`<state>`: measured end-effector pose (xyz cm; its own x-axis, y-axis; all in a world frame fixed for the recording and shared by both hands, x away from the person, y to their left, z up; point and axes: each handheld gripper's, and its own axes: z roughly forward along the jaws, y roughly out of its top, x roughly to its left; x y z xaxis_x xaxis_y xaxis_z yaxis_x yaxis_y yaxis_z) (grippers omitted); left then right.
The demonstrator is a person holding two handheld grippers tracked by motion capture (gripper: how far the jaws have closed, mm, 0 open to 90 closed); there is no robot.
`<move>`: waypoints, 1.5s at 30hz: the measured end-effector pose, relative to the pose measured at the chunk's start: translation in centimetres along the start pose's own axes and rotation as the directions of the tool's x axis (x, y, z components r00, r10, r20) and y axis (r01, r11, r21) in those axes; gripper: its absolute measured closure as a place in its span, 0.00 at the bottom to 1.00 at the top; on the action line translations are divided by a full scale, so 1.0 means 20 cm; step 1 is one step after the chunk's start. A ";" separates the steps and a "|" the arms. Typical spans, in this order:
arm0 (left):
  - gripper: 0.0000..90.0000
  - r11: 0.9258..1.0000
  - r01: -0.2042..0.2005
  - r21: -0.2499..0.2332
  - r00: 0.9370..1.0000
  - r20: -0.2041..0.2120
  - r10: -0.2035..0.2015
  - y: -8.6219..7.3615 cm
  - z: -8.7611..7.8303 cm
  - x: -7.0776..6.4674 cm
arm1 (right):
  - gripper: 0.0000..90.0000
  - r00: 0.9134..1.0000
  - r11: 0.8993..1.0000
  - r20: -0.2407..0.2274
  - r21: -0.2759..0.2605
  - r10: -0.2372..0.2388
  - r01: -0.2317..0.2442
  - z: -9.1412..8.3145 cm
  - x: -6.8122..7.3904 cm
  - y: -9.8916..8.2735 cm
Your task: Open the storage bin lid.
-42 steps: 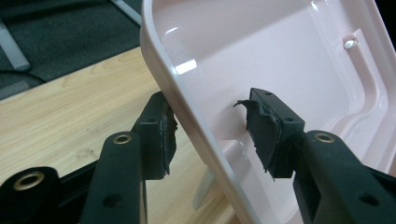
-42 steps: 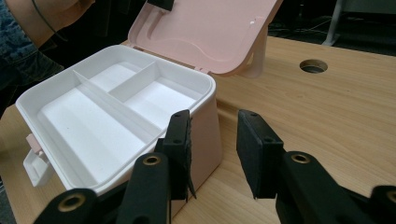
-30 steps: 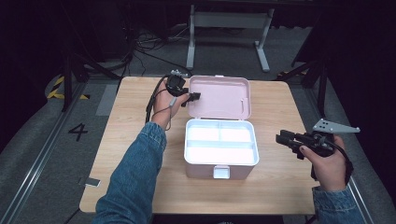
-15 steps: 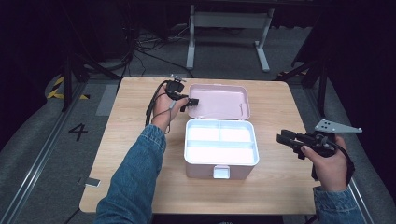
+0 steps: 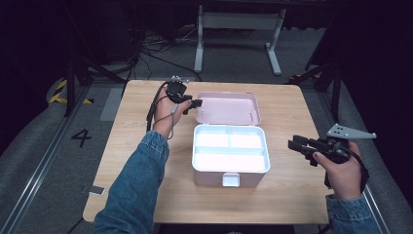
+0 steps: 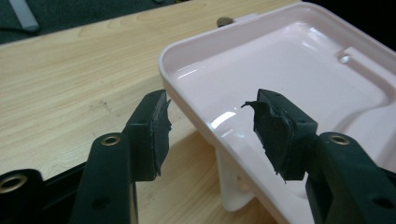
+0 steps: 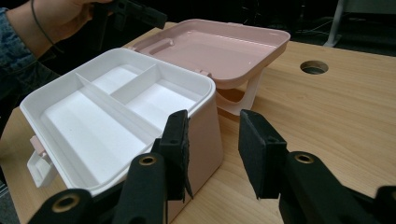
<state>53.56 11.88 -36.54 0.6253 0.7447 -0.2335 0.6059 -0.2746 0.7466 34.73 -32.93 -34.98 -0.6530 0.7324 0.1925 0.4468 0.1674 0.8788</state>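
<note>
Item: pink plastic storage box (image 5: 231,168) with white divided tray, mid-counter (image 5: 146,195), hinged lid (image 5: 228,108) laid fully back.
Left gripper (image 6: 210,126): jaws spread, just been opening, straddling the lid's corner without pressing.
Right gripper (image 7: 212,144): spread, empty, beside the box.
Risk: withdrawing carelessly could snag the rim, dragging the box.

Light came from above and lit the table (image 5: 146,195) brightly, while the room around the table was dark. The white tray (image 5: 230,148) glared. The lid (image 6: 289,60) shone with soft glare.
</note>
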 end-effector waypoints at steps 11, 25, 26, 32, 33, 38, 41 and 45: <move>0.49 0.989 -0.131 -0.071 0.990 0.044 0.134 -0.04 -0.35 -0.18 | 0.67 1.000 1.000 -0.010 0.022 -0.020 0.021 0.07 -0.01 0.04; 0.45 0.974 -0.207 -0.088 0.978 0.010 0.209 -0.22 -0.72 -0.28 | 0.57 0.999 0.995 0.010 0.089 -0.045 0.044 0.20 -0.08 0.11; 0.45 0.972 -0.218 -0.085 0.976 0.002 0.219 -0.24 -0.74 -0.28 | 0.56 0.999 0.994 0.014 0.095 -0.047 0.045 0.21 -0.09 0.11; 0.44 0.970 -0.235 -0.056 0.972 -0.019 0.234 -0.34 -0.82 -0.29 | 0.51 0.998 0.989 0.033 0.144 -0.046 0.041 0.23 -0.13 0.11; 0.44 0.970 -0.238 -0.046 0.971 -0.023 0.237 -0.35 -0.83 -0.29 | 0.50 0.998 0.986 0.039 0.160 -0.051 0.044 0.23 -0.14 0.10; 0.42 0.970 -0.245 0.004 0.968 -0.058 0.245 -0.44 -0.85 -0.28 | 0.48 0.997 0.977 0.063 0.210 -0.052 0.038 0.22 -0.18 0.09; 0.42 0.977 -0.205 0.053 0.975 -0.080 0.209 -0.49 -0.85 -0.26 | 0.48 0.996 0.973 0.076 0.230 -0.052 0.034 0.21 -0.20 0.08; 0.42 0.979 -0.188 0.083 0.977 -0.087 0.195 -0.53 -0.85 -0.25 | 0.47 0.995 0.968 0.084 0.249 -0.047 0.025 0.21 -0.22 0.06</move>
<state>35.68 21.46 -32.80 0.6861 0.7270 -0.0279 0.5159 -0.4592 0.7232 40.71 -33.05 -36.61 -0.6199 0.7764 0.1139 0.5686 0.3445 0.7470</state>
